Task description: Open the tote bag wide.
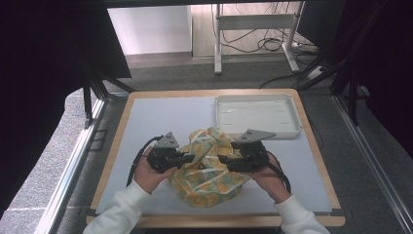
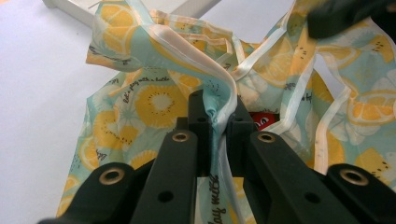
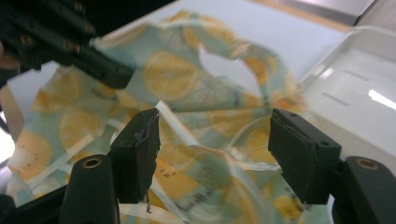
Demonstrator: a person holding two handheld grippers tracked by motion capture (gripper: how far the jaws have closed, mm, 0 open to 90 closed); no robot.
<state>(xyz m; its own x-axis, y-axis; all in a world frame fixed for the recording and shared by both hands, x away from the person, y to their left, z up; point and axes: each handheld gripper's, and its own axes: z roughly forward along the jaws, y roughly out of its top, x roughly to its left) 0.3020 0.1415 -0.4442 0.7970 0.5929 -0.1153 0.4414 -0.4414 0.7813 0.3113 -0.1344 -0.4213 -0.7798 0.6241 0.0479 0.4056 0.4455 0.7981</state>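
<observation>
A lemon-print cloth bag (image 1: pixel 207 168) in teal and yellow with white straps lies crumpled at the middle of the table. My left gripper (image 1: pixel 187 158) is shut on its left rim; in the left gripper view the jaws pinch a fold of the bag (image 2: pixel 154 100) and its white trim, gripper (image 2: pixel 218 123). A small red object (image 2: pixel 264 119) peeks from inside. My right gripper (image 1: pixel 223 160) is at the bag's right side, open; in the right gripper view its jaws stand wide apart over the fabric (image 3: pixel 168 74), gripper (image 3: pixel 212 140).
A white shallow tray (image 1: pixel 257 115) sits at the table's far right, just behind the bag, tray (image 3: pixel 355 88). The table has a pale blue mat (image 1: pixel 156 122) with a wooden border. Dark curtains and a metal frame stand beyond.
</observation>
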